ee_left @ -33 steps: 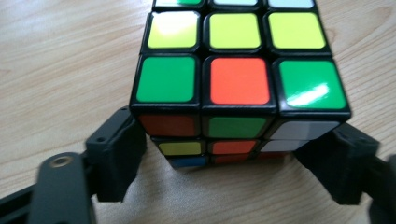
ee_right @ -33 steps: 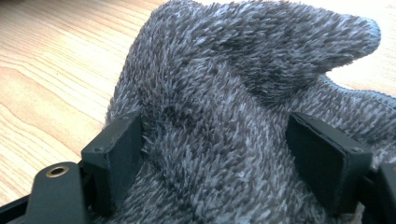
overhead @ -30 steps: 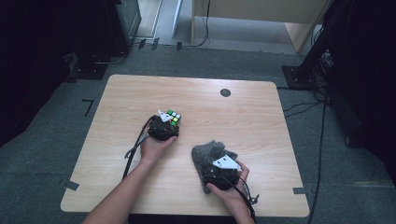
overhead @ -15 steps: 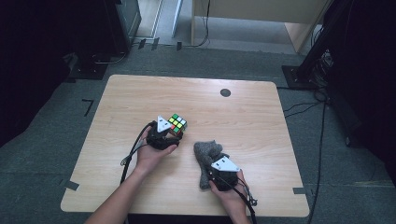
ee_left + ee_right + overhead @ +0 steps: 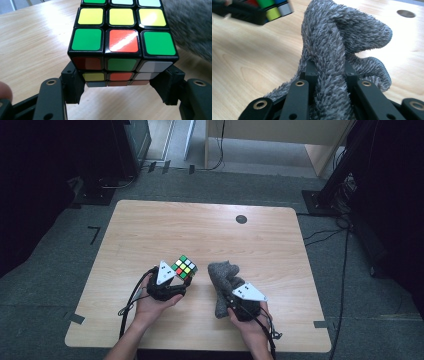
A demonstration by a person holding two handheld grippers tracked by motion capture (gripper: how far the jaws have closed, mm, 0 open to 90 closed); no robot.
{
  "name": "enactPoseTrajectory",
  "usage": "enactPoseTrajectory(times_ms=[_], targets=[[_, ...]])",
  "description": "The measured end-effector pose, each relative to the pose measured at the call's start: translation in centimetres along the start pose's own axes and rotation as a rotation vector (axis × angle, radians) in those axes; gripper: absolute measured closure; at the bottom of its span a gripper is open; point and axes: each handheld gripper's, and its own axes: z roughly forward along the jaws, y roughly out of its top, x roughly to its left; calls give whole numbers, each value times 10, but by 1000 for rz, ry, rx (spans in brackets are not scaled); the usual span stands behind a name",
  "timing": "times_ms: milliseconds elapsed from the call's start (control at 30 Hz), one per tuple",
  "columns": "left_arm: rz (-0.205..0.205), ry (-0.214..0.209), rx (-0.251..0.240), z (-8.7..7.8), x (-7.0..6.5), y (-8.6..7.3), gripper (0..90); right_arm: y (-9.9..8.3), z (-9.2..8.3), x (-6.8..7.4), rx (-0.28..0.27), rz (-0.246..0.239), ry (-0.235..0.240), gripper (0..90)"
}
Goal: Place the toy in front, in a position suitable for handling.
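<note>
A scrambled Rubik's cube (image 5: 184, 267) hangs just above the wooden table (image 5: 150, 230), left of centre near the front. My left gripper (image 5: 181, 279) is shut on it. In the left gripper view the two black jaws clamp the lower sides of the cube (image 5: 122, 45), whose top shows green, orange and yellow squares. A grey fluffy cloth (image 5: 222, 279) stands bunched up to the right of the cube. My right gripper (image 5: 229, 296) has just been closing and is shut on it. In the right gripper view the cloth (image 5: 337, 37) rises from between the jaws of the right gripper (image 5: 329, 75).
A small black round spot (image 5: 241, 219) marks the far right of the table. The person's hands come in over the front edge. Cables (image 5: 127, 307) trail off the front. Dark floor surrounds the table, and black stands (image 5: 345, 175) rise at the right.
My left gripper has carried the cube nearer to the front edge and a little up. The right gripper's jaws closed on the grey cloth and raised it, so it now stands bunched.
</note>
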Motion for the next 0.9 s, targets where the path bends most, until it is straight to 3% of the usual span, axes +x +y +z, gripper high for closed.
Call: enactPoseTrajectory(times_ms=[133,267,433,533,667,800,900], targets=[[51,-16,16,-4,-6,-5,344,18,-5,-16,-10,52,8,736],[69,-25,17,-8,-9,-4,344,27,-14,-27,-78,121,35,735],[125,-36,43,-9,-18,-8,344,39,-26,-29,-109,144,101,731],[139,-34,62,-7,-24,-11,344,48,-31,-16,-107,94,133,722],[202,-13,91,-4,-37,-10,344,58,-31,15,-75,9,174,722],[229,-10,89,-5,-48,-8,344,62,-25,52,-30,-104,192,717],[234,-14,71,-7,-51,-7,344,57,-14,72,1,-179,190,709]])
